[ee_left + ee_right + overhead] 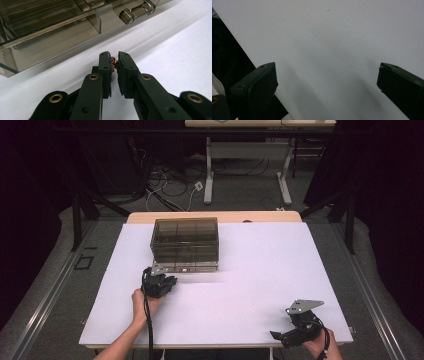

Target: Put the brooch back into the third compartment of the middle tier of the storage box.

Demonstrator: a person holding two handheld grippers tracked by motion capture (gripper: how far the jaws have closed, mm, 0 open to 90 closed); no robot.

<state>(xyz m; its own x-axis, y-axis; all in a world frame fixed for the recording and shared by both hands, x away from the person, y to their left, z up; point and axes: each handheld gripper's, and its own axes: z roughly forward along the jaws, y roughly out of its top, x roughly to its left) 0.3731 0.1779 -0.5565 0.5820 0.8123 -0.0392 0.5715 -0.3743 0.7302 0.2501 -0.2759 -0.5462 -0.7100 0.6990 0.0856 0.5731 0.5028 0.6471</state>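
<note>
Left claw (114, 65) pinches a small coppery bead (114, 62) just short of the drawer box (185, 242).
I see its drawer handle (136, 12) ahead, up-right; right claw (327, 82) gapes, idle at the worktop's (260, 270) near right corner.

- High view looks forward and down over the whole white-topped bench (260, 270).
- Left claw view sits low, close to the smoky transparent plastic drawer box (50, 27), also seen from above (185, 242).
- Right claw view faces bare bench surface (337, 37) closely.
</note>
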